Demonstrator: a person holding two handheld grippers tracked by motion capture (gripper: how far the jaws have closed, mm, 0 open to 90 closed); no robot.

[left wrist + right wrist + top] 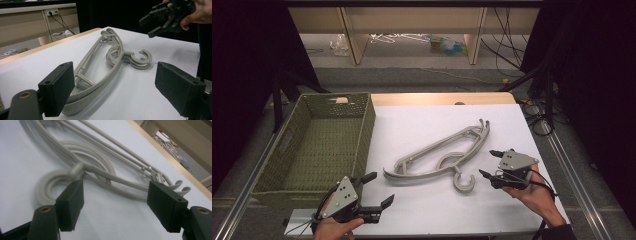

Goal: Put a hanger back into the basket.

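Hangers point(439, 155) stacked flat mid-table, beside basket point(362, 145). My right gripper point(488, 162) near hook, jaws apart, empty; left gripper point(379, 189) wide, empty. Rigid, light, slick plastic, I judge; I'd pinch neck by hook.

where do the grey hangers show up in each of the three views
High view: the grey hangers lie mid-table on the white sheet, right of the green basket.
Left gripper view: the hangers run up the middle, between the black jaws.
Right gripper view: the hangers cross the upper half, beyond the jaws.
Shared landmark: the round hook.
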